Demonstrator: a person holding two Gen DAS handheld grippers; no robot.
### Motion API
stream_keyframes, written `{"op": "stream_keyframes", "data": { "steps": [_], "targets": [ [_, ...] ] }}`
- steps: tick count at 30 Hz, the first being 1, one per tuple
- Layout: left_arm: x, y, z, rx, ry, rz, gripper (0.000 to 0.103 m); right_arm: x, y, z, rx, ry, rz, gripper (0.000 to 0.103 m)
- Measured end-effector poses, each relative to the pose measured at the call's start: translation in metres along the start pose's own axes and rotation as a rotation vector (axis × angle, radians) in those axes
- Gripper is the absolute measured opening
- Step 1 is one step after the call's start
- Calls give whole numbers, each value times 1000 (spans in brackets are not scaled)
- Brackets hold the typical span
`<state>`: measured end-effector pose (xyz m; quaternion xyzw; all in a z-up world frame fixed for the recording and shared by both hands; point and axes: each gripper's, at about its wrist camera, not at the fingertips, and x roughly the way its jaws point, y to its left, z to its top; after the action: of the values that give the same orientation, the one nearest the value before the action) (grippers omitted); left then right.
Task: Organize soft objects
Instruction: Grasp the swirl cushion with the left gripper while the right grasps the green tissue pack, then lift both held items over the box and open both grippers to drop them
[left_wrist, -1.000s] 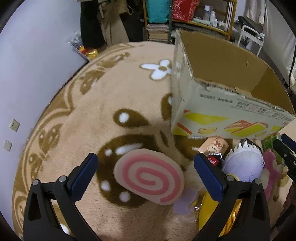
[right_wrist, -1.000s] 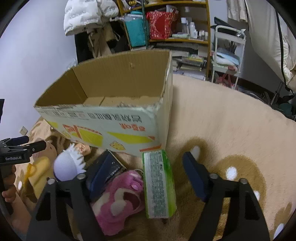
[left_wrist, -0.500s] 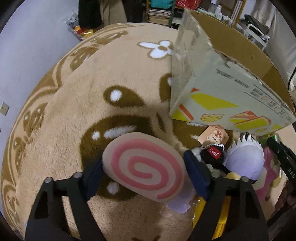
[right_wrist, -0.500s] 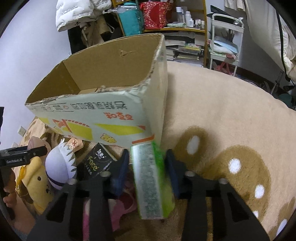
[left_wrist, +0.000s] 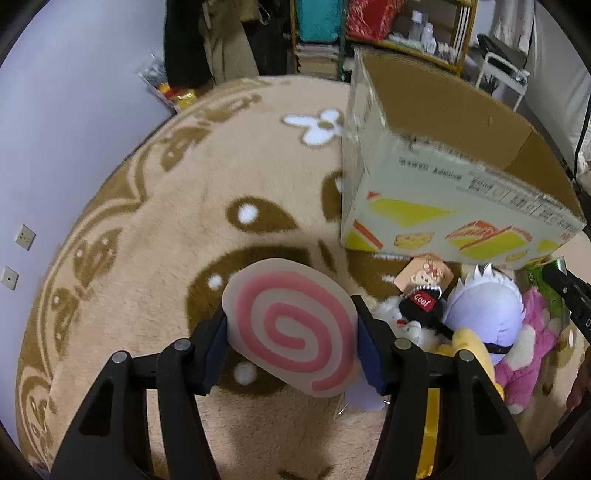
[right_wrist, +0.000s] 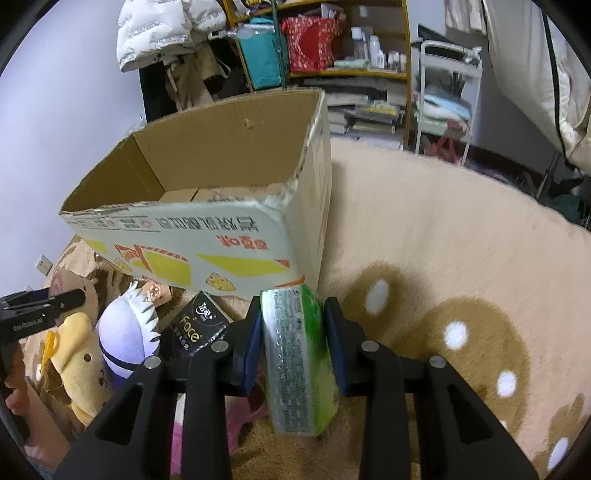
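My left gripper (left_wrist: 291, 347) is shut on a round swirl cushion (left_wrist: 291, 328), beige with a pink spiral, held just above the rug. My right gripper (right_wrist: 293, 339) is shut on a green and white tissue pack (right_wrist: 295, 358), lifted off the rug. An open cardboard box (left_wrist: 443, 184) stands on the rug ahead; it also shows in the right wrist view (right_wrist: 221, 206). A pile of soft toys lies before the box: a purple plush head (left_wrist: 484, 310), a pink plush (left_wrist: 528, 350), a yellow plush (right_wrist: 74, 362) and a black tissue pack (right_wrist: 201, 328).
A round beige and brown rug (left_wrist: 147, 258) covers the floor. A wall (left_wrist: 55, 110) is to the left. Shelves (right_wrist: 332, 55), hanging clothes and a white cart (right_wrist: 447, 92) stand behind the box. Bare rug (right_wrist: 443, 240) lies right of the box.
Both grippers moved down onto their objects and closed: the left on the swirl cushion, the right on the green tissue pack. Both objects now sit lifted between the fingers.
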<state>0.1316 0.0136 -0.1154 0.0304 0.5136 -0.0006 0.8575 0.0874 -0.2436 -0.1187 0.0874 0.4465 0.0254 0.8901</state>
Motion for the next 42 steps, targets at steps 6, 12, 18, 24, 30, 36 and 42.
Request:
{"op": "stream_keyframes", "data": {
  "steps": [6,12,18,24,30,36,42],
  "targets": [
    [-29,7,-1,-31,-115,33,59,-19,0,-1,1,-67,-6,33],
    [-62,7,-5,-19,-255,-5,60,-46,7,2,-14,-158,3,33],
    [-100,-5,-13,43,-412,-30,60,-85,17,4,-54,-293,32,33],
    [-138,-23,-12,126,-530,-47,60,-125,31,8,-91,-450,66,33],
    [-160,-41,0,188,-608,-39,60,-136,40,22,-125,-511,104,33],
    [-157,-50,19,218,-646,-47,60,-127,43,37,-148,-514,118,33],
    [-136,-54,43,207,-622,-85,61,-105,43,50,-177,-475,123,33]
  ]
}}
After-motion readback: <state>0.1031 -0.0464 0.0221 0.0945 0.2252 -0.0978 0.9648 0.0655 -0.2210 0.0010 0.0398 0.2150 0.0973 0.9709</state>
